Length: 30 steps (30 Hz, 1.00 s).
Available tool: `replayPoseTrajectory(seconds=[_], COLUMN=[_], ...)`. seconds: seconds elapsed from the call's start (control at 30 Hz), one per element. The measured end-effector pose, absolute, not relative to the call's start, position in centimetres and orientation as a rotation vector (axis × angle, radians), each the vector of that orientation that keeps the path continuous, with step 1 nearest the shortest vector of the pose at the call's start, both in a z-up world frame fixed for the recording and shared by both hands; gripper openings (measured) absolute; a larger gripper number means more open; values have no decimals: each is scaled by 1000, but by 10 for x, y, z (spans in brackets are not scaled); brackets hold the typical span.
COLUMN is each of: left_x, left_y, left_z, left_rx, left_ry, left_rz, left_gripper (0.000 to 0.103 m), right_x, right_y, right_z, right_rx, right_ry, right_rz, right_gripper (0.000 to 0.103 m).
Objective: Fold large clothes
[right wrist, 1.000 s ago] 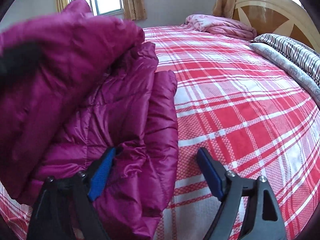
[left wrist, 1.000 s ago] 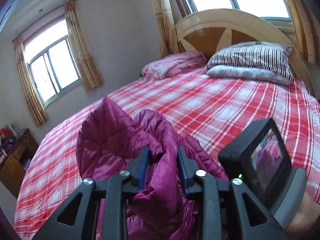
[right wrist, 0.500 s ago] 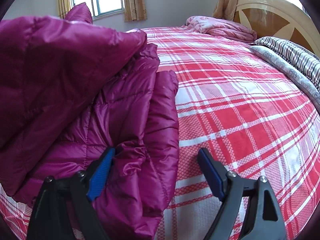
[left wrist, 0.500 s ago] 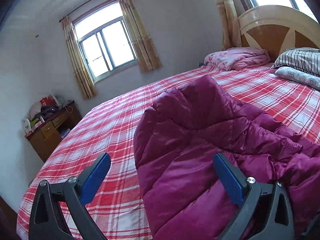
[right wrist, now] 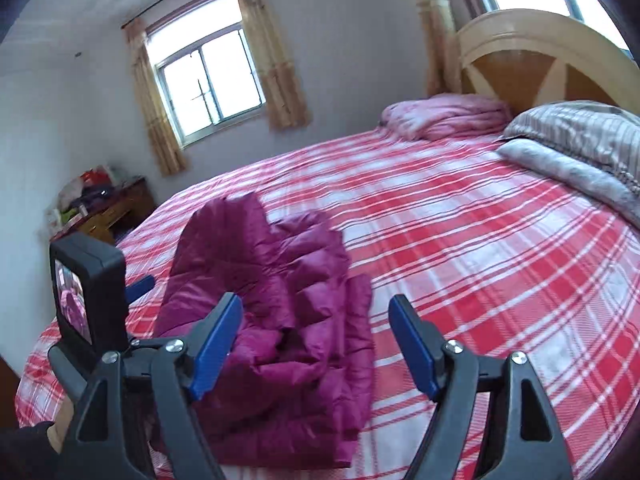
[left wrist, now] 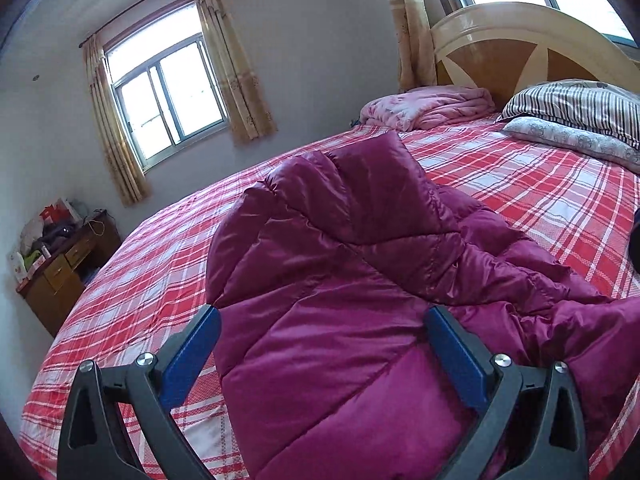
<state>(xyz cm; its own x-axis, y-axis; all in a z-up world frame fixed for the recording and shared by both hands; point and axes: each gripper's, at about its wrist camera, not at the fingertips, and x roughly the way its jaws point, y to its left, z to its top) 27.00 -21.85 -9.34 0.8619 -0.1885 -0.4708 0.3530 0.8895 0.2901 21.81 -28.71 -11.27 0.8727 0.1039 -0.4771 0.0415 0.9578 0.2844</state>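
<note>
A magenta quilted puffer jacket (left wrist: 360, 280) lies folded in a bulky heap on the bed. My left gripper (left wrist: 320, 344) hovers low over its near end with the jaws spread wide; the fabric lies between and beneath the blue pads (left wrist: 192, 356), which do not press on it. In the right wrist view the jacket (right wrist: 288, 288) lies well below my right gripper (right wrist: 316, 336), whose jaws are closing with nothing between them. The left gripper's camera housing (right wrist: 86, 292) shows at the left of that view, beside the jacket.
The bed (right wrist: 480, 260) has a red and white plaid sheet. A folded pink blanket (left wrist: 432, 106) and striped pillows (left wrist: 580, 108) lie by the wooden headboard (left wrist: 520, 48). A cluttered wooden cabinet (left wrist: 60, 264) stands by the wall under a curtained window (left wrist: 168, 96).
My left gripper opened wide and let go of the jacket fold, which now rests on the heap. My right gripper rose up and away from the jacket's edge, its jaws narrower.
</note>
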Motion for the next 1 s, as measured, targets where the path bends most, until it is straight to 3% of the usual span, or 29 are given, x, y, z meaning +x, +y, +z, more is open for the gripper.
replayPoseTrajectory(seconds=[0.07,0.13,0.17,0.4,0.53,0.6,0.63,0.73,0.77,0.83,0.93,1.0], left_x=[272,273,274,305,309,307,307,313,314,316,320,326], left_y=[-211,-199,-193,-186,-207,-214,-216,-220,-221,-221,-216,-211], left_z=[-88,-83,-79,-91,-103,-102,-101,-99,-98,-97,-94,-90], left_rx=[359,326,309,298,355,377,382,377,369,366,357,344], left_ry=[459,461,452,485,484,467,463,471,475,481,482,482], left_rz=[-288,-276,-268,-232,-249,-269,-278,-286,-286,-283,-242,-207], left_gripper=[102,102,102,102,102,102,102,102,102,102,102,102], right_x=[235,241,239,221,225,229,232,253,264,293,330,339], right_y=[-274,-271,-274,-282,-283,-291,-296,-305,-307,-308,-308,-304], right_z=[-129,-150,-158,-187,-173,-160,-149,-121,-115,-109,-113,-122], right_rx=[240,224,228,156,157,180,193,228,225,222,232,228], right_ry=[602,688,711,843,878,844,815,729,708,715,739,763], right_rz=[72,68,64,25,6,-17,-24,-35,-46,-58,-23,24], right_gripper=[33,14,12,8,9,14,21,65,66,62,44,24])
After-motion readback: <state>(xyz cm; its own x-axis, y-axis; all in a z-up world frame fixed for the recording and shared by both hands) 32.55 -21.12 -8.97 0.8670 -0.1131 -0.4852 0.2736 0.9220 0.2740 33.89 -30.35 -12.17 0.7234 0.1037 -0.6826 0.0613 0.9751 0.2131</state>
